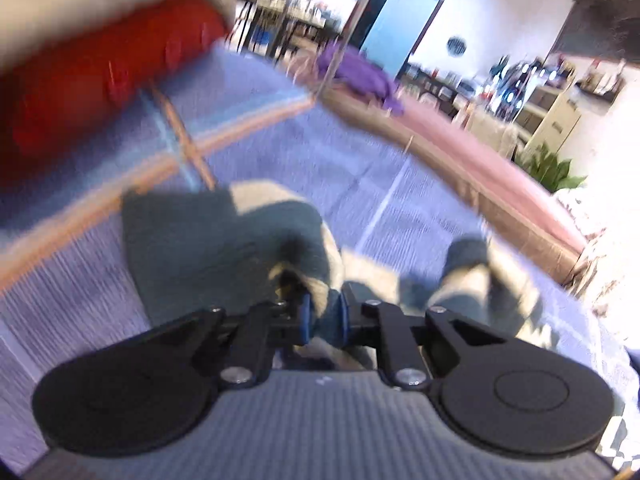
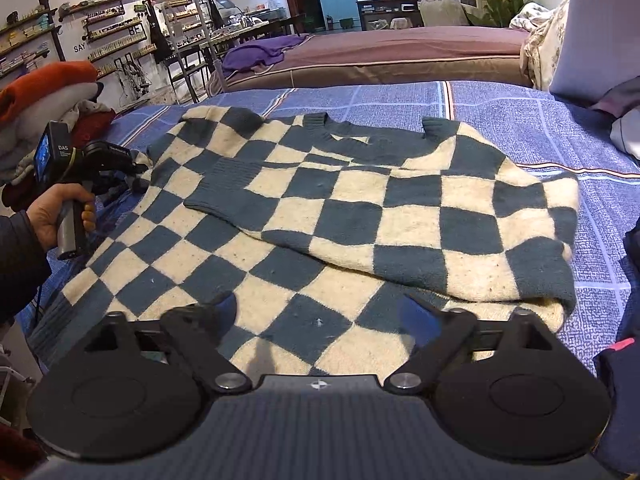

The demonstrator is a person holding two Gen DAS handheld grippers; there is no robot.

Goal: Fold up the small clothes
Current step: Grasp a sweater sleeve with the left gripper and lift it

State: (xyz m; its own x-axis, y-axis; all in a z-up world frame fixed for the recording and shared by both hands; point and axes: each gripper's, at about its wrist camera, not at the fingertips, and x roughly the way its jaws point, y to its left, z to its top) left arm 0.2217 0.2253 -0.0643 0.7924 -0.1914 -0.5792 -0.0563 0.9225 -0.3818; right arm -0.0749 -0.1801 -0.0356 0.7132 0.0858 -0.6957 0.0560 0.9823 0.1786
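A blue and cream checkered sweater point(image 2: 320, 216) lies spread on the blue bedspread point(image 2: 520, 120), its right sleeve folded across the chest. My right gripper point(image 2: 318, 312) is open and empty, low over the sweater's hem. My left gripper point(image 1: 322, 316) is shut on a fold of the sweater point(image 1: 224, 232); its blue pads point(image 1: 306, 318) pinch the cloth. In the right wrist view the left gripper point(image 2: 138, 174) is held by a hand at the sweater's left sleeve edge. The left wrist view is blurred.
A pile of red, white and grey clothes point(image 2: 48, 96) sits at the bed's left edge, seen red in the left wrist view point(image 1: 100, 80). A second bed with a purple garment point(image 2: 260, 52) stands behind. A patterned pillow point(image 2: 548, 40) is at the right. Shelves point(image 2: 112, 28) line the far wall.
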